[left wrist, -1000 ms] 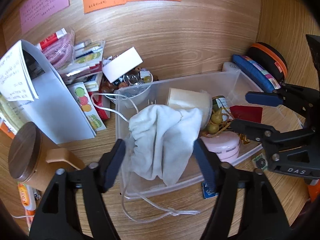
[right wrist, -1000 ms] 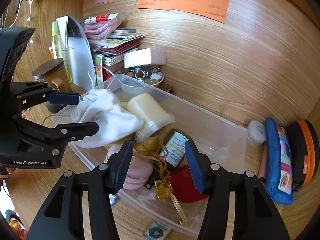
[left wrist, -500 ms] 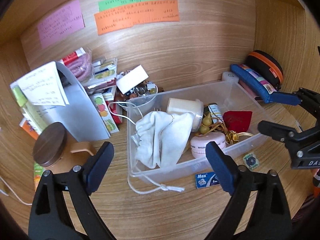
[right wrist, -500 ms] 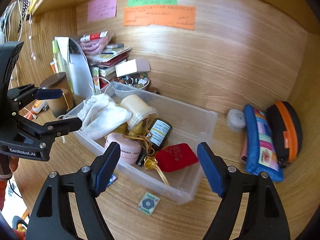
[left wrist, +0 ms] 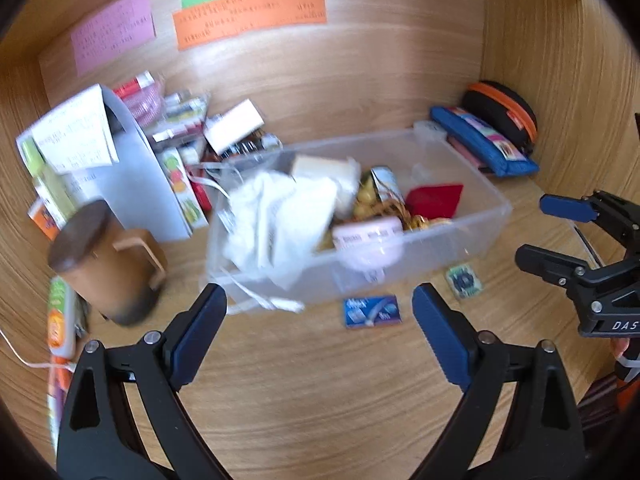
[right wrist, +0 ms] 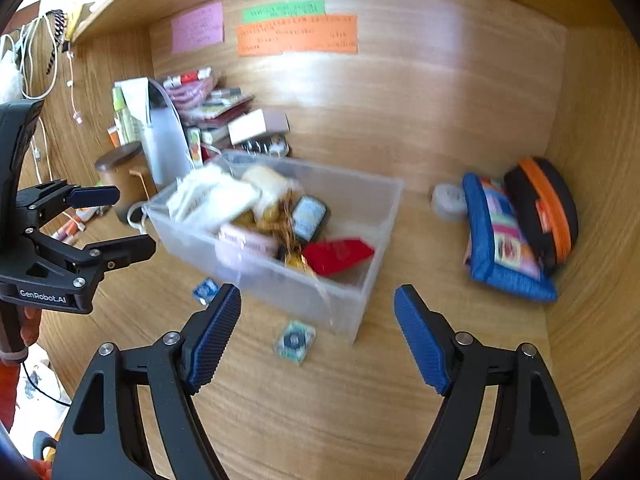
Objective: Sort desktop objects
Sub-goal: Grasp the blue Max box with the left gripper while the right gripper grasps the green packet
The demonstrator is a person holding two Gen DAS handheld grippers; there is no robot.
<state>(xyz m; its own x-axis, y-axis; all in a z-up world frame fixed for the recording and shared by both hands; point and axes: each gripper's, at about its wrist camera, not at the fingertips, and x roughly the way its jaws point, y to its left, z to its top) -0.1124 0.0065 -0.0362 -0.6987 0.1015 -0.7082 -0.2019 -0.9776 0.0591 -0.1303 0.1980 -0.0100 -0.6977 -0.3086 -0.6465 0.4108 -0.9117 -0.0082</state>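
Observation:
A clear plastic bin (left wrist: 480, 240) (right wrist: 376, 216) sits on the wooden desk, holding a white cloth pouch (left wrist: 276, 216) (right wrist: 208, 196), a pink round case (left wrist: 368, 236), a cream jar (left wrist: 320, 168), a red pouch (left wrist: 434, 200) (right wrist: 340, 254) and gold trinkets. My left gripper (left wrist: 320, 320) stands open in front of the bin, nothing between its fingers. My right gripper (right wrist: 318, 324) is open too, near the bin's right corner, above a small green square packet (right wrist: 295, 341) (left wrist: 464, 280). A blue flat packet (left wrist: 372, 311) (right wrist: 206, 290) lies before the bin.
A brown lidded mug (left wrist: 108, 260) (right wrist: 120, 172) stands left of the bin, beside a white file holder (left wrist: 136, 184) and stacked booklets. A blue pencil case (right wrist: 500, 240) (left wrist: 484, 140) and an orange-trimmed black case (right wrist: 548, 208) lean in the right corner. Coloured notes (left wrist: 248, 14) hang on the back wall.
Both grippers have drawn back from the bin and opened wider. The white pouch and the contents stay in the bin.

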